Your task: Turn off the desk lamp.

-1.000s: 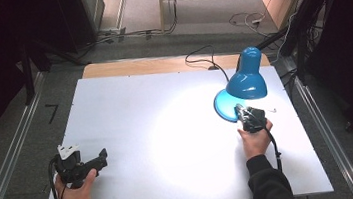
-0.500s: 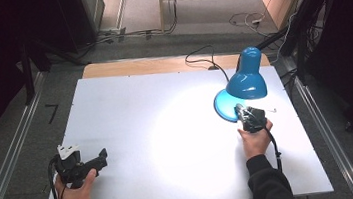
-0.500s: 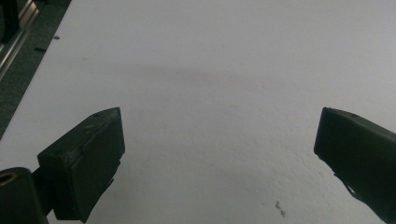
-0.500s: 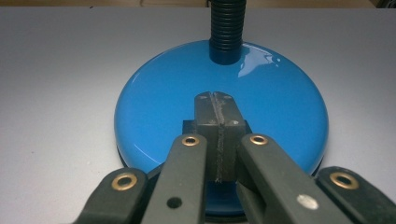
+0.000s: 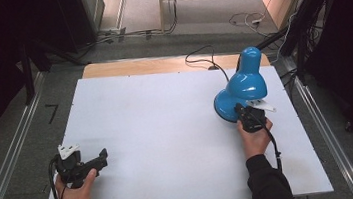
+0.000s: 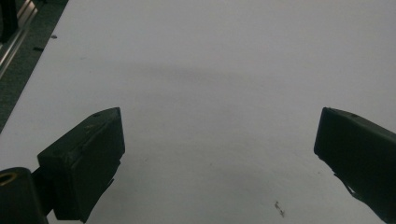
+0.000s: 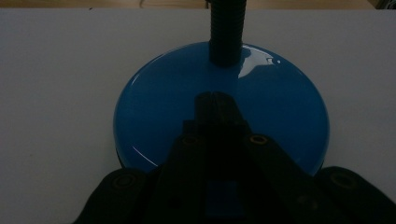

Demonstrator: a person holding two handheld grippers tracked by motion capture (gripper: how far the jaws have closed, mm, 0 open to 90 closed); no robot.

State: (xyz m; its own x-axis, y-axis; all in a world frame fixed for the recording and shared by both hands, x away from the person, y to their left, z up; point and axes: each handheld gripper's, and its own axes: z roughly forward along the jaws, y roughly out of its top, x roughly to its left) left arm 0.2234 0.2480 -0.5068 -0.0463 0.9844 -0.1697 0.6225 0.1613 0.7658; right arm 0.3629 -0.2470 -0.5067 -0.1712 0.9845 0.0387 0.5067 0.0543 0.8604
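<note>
White tabletop (image 5: 168,130) over a grey floor, dim all across. A second ago a bright pool of light lay on it under the shade; that pool is now gone, so the blue metal desk lamp with the round base and black ribbed neck (image 5: 245,84) has gone dark. Nothing else has shifted. The lamp stands near the table's right edge, toward the far right corner. The right gripper (image 5: 246,114) has its jaws closed together with nothing between them, their joined tip over the glossy blue base (image 7: 163,107), just in front of the neck (image 7: 225,32); whether it touches I cannot tell. It probably pressed a switch there, so the switching-off looks done. The left gripper (image 5: 101,157) rests near the near left corner, jaws wide apart and empty.
</note>
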